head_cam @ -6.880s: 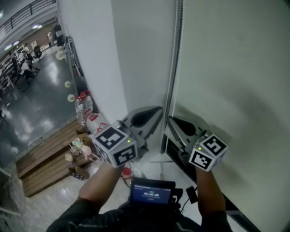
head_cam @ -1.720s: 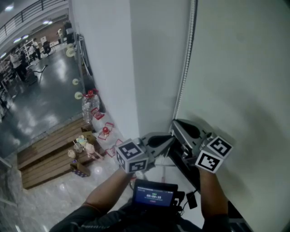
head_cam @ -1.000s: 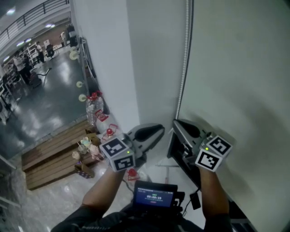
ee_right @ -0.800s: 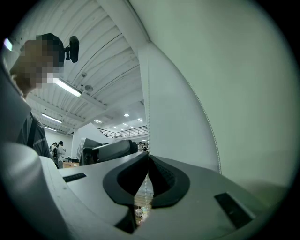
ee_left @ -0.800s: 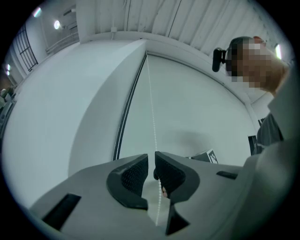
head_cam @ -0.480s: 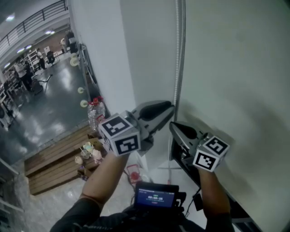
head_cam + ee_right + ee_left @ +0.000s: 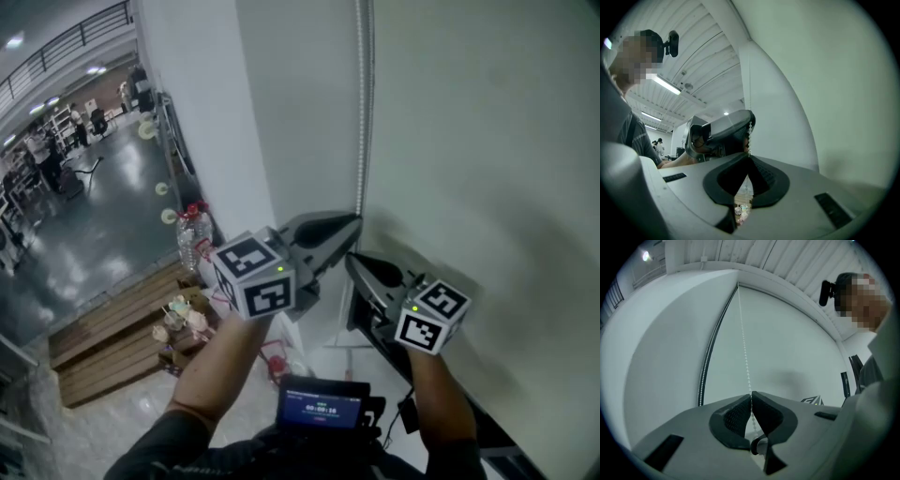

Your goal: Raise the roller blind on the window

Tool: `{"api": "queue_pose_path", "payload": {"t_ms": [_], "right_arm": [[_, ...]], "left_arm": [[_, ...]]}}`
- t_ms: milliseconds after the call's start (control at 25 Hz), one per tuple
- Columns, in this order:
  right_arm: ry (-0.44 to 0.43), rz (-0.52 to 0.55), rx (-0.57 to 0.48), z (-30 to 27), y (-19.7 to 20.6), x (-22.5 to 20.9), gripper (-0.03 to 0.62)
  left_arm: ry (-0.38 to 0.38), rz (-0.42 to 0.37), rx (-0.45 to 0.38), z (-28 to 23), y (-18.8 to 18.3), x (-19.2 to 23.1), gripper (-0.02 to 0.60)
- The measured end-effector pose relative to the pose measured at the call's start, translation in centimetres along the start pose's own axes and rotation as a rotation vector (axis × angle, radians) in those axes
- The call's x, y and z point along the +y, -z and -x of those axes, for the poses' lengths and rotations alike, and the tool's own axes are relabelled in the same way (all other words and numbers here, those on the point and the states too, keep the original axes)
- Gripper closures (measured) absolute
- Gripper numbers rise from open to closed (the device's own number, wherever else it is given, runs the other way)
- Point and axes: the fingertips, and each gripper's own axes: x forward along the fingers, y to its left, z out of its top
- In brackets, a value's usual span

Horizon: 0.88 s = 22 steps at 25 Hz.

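The bead chain (image 7: 362, 103) of the roller blind (image 7: 478, 141) is gripped in two places, close beside the blind's left edge and next to the white wall (image 7: 300, 122). The left gripper (image 7: 353, 222) is held the higher of the two. Its jaws have just been closing, and in the left gripper view they are seen pressed together on the chain, which runs up from between the pads towards the top of the window. A second, darker run of chain (image 7: 707, 363) is seen hanging further left. The right gripper (image 7: 352, 263) is placed just below, with its jaws fully together on the same strand (in the right gripper view the beads are seen rising from its tips to the left gripper above).

As for progress, the blind's fabric is spread over the window as far up as either view reaches, so little raising can be credited from what is shown. A dark strip is seen under the fabric's lower edge near the grippers, but whether it is uncovered glass cannot be told. A fresh upper grip appears to have been taken, and most of the hand-over-hand pulling is judged to be left.
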Motion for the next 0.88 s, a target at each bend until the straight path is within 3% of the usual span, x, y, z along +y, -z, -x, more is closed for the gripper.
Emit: {"api": "queue_pose_path", "payload": {"t_ms": [440, 880], "right_arm": [[-0.017, -0.018, -0.005, -0.7, 0.5, 0.6, 0.594], [-0.005, -0.065, 0.07, -0.4, 4.2, -0.1, 0.594]], "left_arm": [[-0.009, -0.005, -0.048, 1.5, 0.0, 0.1, 0.577], [-0.055, 0.009, 0.003, 1.8, 3.9, 0.2, 0.577]]}}
